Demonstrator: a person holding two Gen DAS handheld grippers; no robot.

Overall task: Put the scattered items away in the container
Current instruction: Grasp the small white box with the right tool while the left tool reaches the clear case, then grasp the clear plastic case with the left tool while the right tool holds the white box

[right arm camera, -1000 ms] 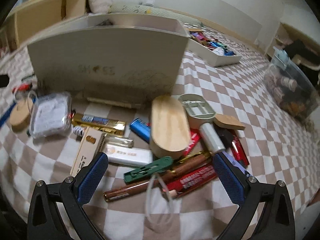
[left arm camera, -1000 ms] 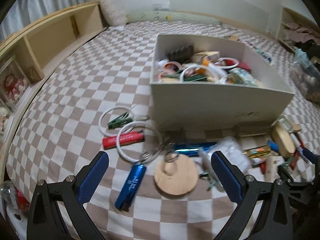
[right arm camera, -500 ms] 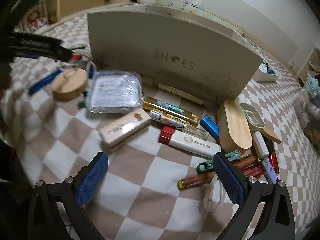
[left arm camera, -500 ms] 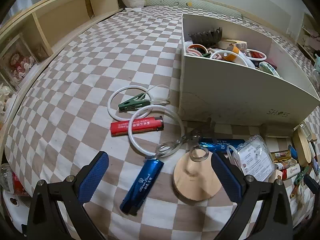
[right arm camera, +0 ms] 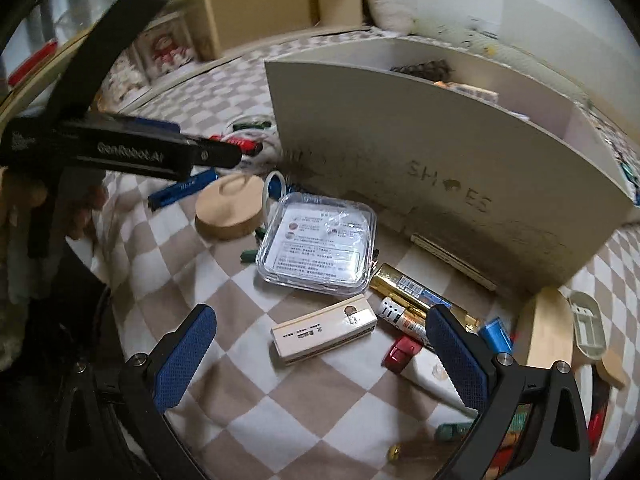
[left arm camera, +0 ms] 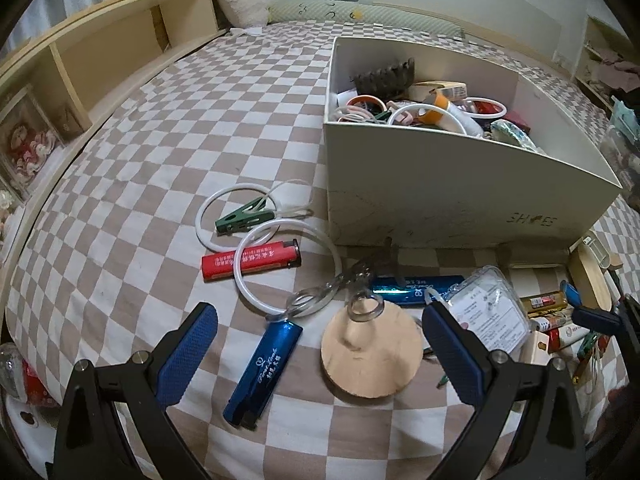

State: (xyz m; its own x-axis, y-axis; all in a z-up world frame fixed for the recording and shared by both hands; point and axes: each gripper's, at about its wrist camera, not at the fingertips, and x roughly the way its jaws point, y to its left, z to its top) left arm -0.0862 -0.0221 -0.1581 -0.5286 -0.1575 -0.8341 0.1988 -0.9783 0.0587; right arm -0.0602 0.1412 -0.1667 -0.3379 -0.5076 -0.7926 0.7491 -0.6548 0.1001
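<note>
A white box [left arm camera: 460, 188], also [right arm camera: 420, 152], holds several small items. In front of it lie a red lighter [left arm camera: 250, 260], a green clip [left arm camera: 244, 218], white rings [left arm camera: 288, 264], clear-handled scissors [left arm camera: 340, 284], two blue lighters [left arm camera: 262, 366], a round wooden disc [left arm camera: 372, 352] and a clear plastic case [left arm camera: 484, 312]. My left gripper [left arm camera: 320, 356] is open above the blue lighter and the disc. My right gripper [right arm camera: 320, 356] is open over a small cream box [right arm camera: 324, 332], with the clear case [right arm camera: 320, 244] and the disc [right arm camera: 230, 210] beyond. The left gripper [right arm camera: 128, 152] shows at left, edge-on.
Everything lies on a brown-and-white checked bedspread [left arm camera: 160, 128]. A wooden shelf unit [left arm camera: 92, 60] runs along the left. More clutter lies by the box's right corner: a gold bar [right arm camera: 416, 288], a wooden oval lid [right arm camera: 548, 328], a blue lighter [right arm camera: 496, 336]. A hand [right arm camera: 24, 196] holds the left gripper.
The left gripper has drifted a little right and closer to the disc. The right gripper has swung left and lower, from the wooden lid area to over the cream box.
</note>
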